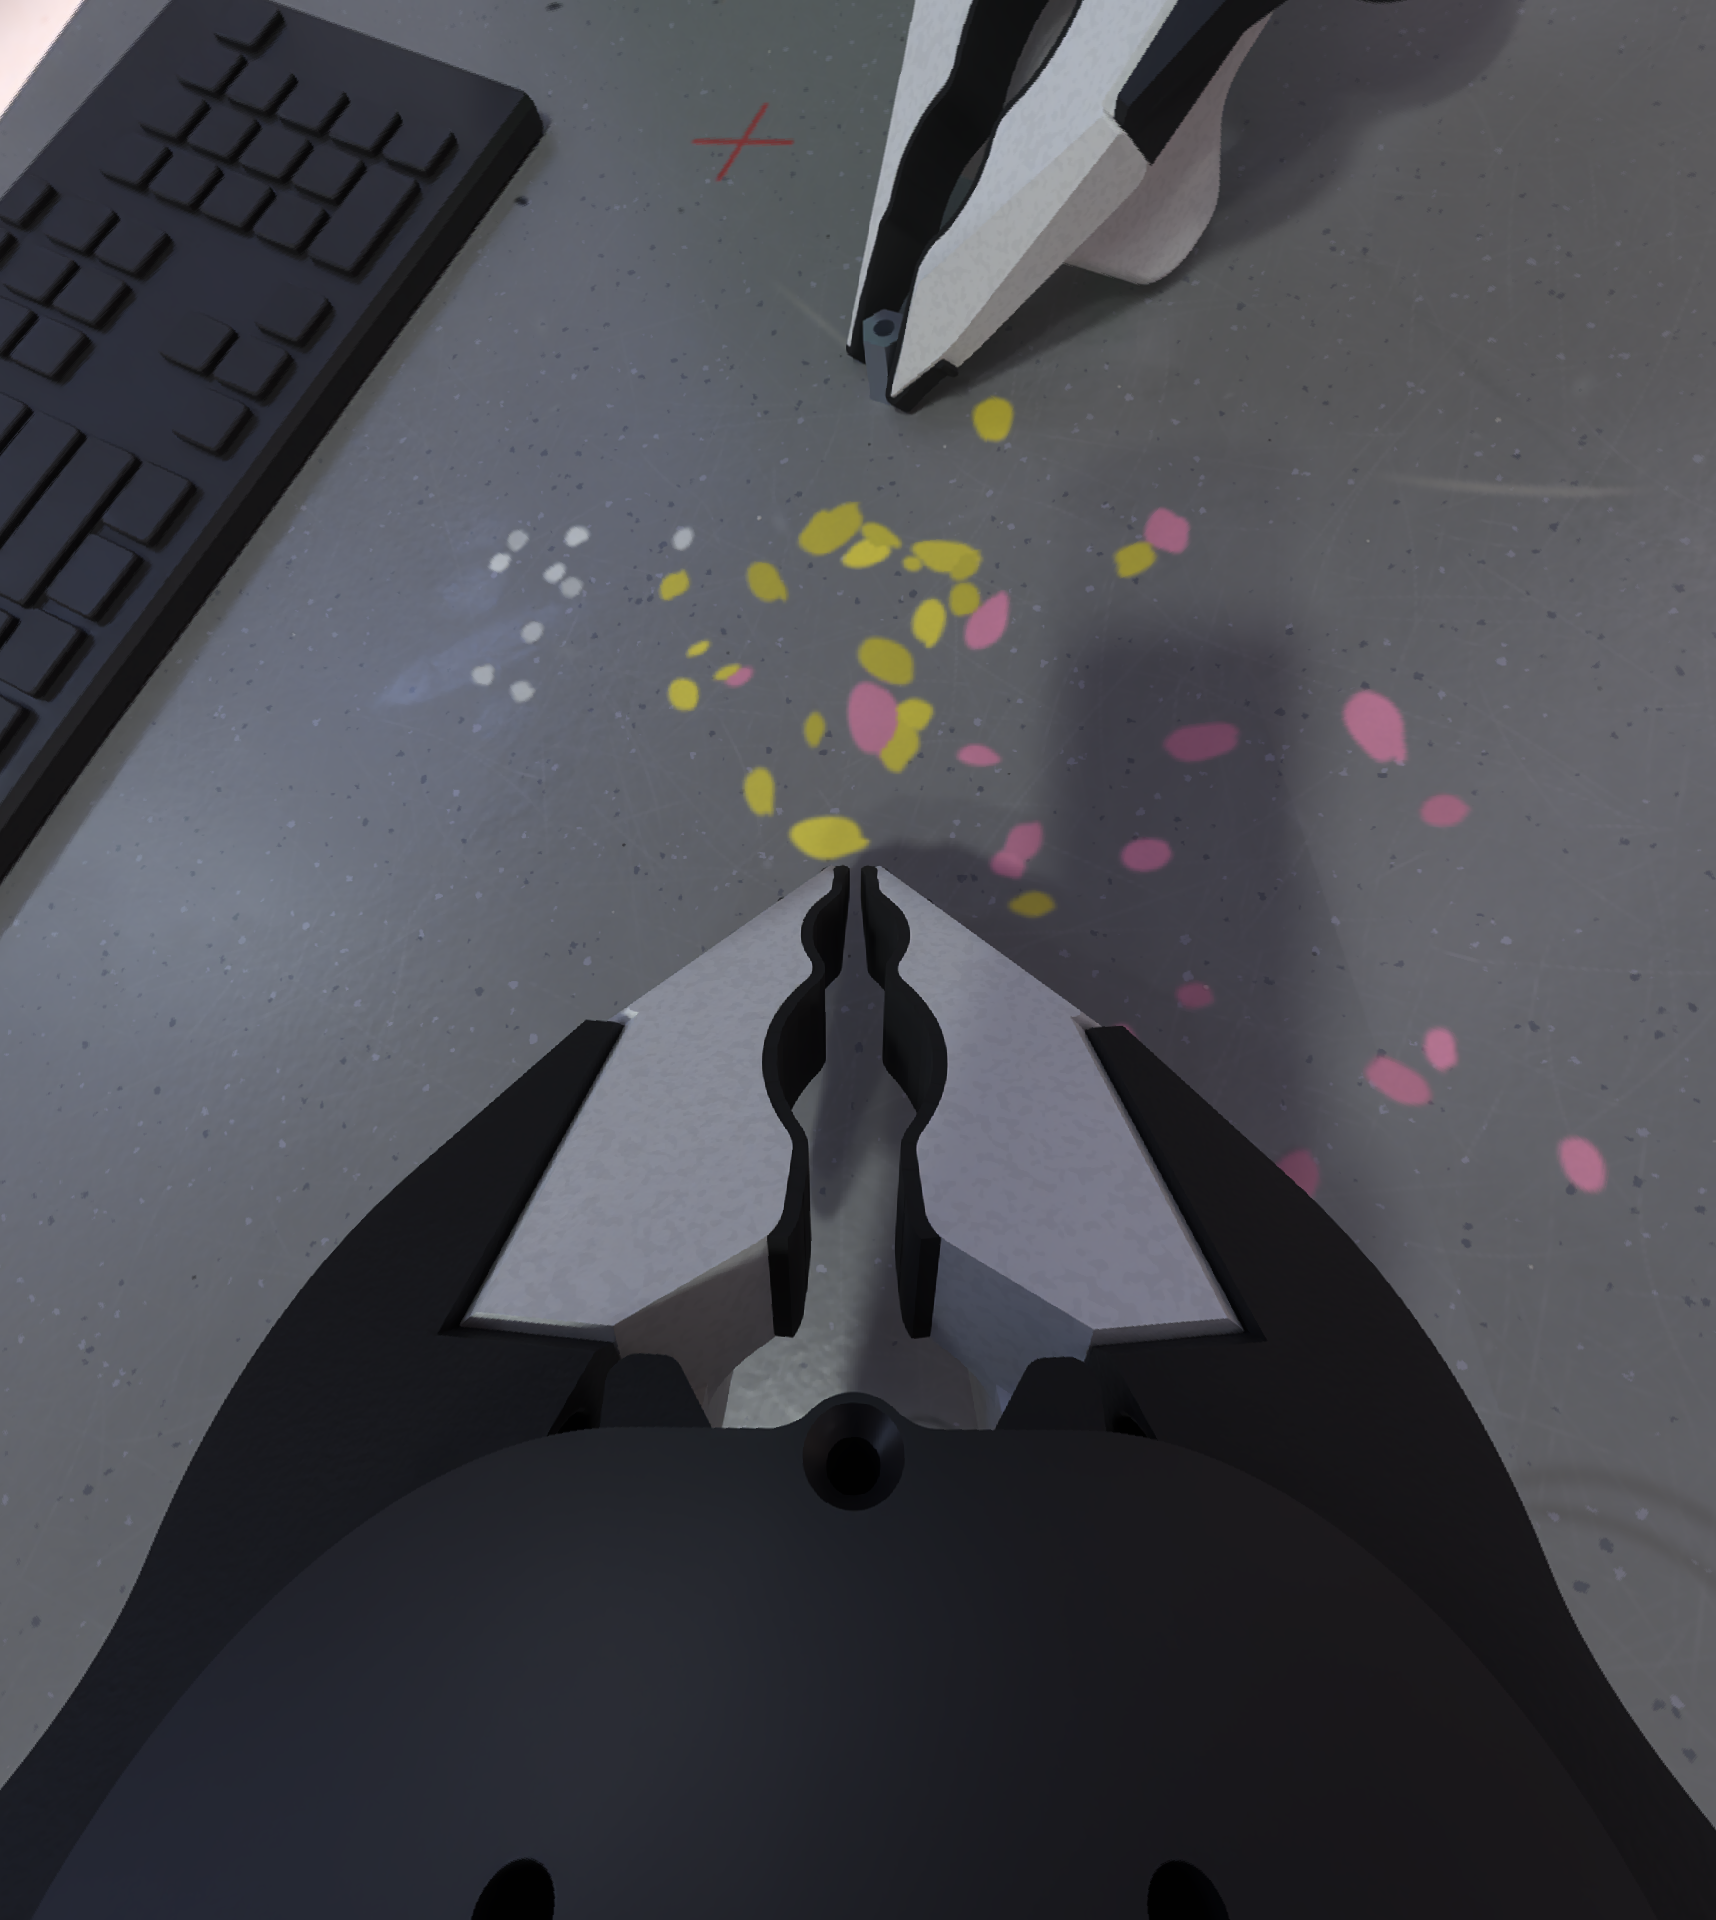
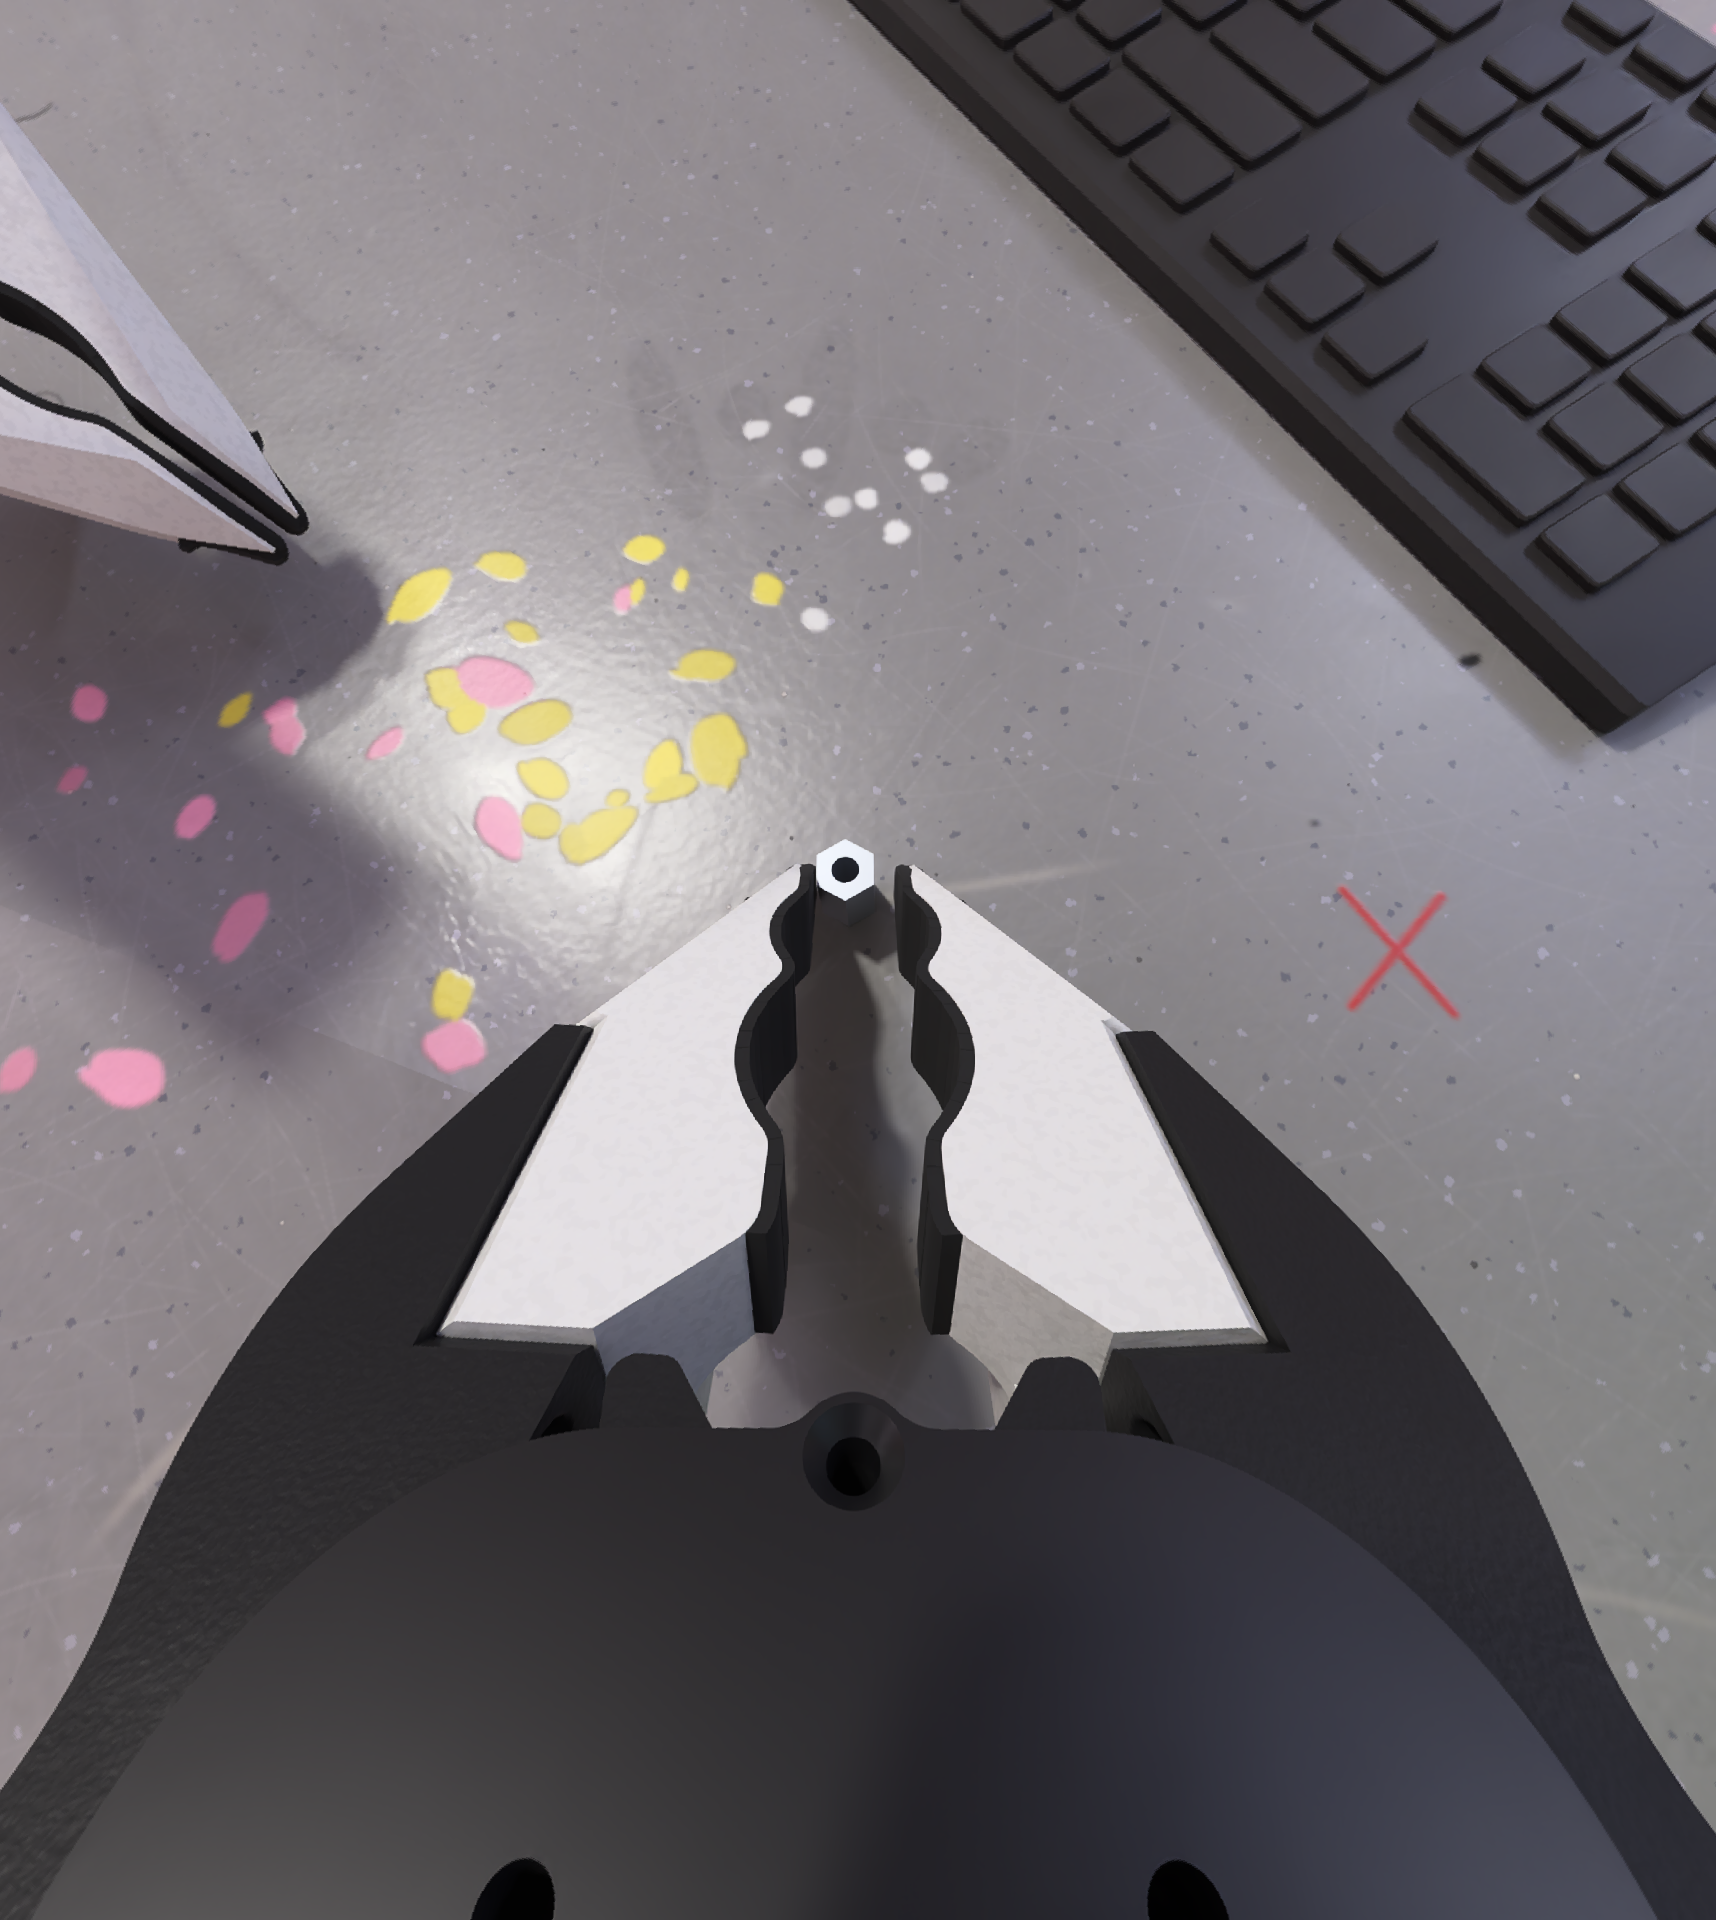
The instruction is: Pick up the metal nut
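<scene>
The metal nut (image 2: 843,871) is small, silver and hexagonal, with its hole facing the camera. It sits between the fingertips of my right gripper (image 2: 856,883), touching the left finger, with a thin gap to the right finger. The jaws stand narrowly apart around it. In the left wrist view the nut (image 1: 880,332) shows grey between the tips of the right gripper (image 1: 885,369), low over the grey table. My left gripper (image 1: 854,878) is shut and empty, over yellow spots. It also shows in the right wrist view (image 2: 282,540) at the upper left.
A black keyboard (image 1: 158,312) lies at the table's left; in the right wrist view the keyboard (image 2: 1456,312) is at the upper right. A red cross (image 2: 1397,953) is marked right of the nut. Yellow, pink and white flat spots (image 1: 885,660) lie between the grippers.
</scene>
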`<action>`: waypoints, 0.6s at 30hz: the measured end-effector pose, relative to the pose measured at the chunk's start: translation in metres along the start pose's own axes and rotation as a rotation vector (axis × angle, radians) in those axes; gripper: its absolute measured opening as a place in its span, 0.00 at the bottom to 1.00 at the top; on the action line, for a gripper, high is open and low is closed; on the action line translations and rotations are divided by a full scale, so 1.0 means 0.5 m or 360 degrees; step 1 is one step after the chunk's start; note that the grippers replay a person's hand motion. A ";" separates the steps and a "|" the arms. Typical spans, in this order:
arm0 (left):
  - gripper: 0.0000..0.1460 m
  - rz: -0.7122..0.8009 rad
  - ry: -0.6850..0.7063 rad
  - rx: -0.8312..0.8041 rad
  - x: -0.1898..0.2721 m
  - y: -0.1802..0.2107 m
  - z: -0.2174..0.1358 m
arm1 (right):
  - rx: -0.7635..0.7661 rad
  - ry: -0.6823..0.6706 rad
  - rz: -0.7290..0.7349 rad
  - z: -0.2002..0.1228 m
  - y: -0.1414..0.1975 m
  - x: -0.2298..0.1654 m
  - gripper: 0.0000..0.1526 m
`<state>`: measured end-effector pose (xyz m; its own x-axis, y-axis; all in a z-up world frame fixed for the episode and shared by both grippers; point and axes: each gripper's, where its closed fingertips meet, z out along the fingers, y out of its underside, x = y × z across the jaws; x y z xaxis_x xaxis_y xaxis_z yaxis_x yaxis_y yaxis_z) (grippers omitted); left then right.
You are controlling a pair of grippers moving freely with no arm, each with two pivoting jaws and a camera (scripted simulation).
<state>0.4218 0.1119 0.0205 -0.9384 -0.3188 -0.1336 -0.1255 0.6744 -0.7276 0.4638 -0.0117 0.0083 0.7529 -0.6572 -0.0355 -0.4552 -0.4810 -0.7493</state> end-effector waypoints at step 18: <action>0.07 0.0396 0.0211 0.0383 0.096 -0.075 -0.037 | 0.0385 -0.0956 -0.0164 -0.090 -0.068 -0.212 0.07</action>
<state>0.3755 0.0836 0.0535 -0.9662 -0.0653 -0.2493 0.1760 0.5395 -0.8234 0.3779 0.0483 0.0672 0.9533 -0.1424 -0.2665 -0.2997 -0.3338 -0.8937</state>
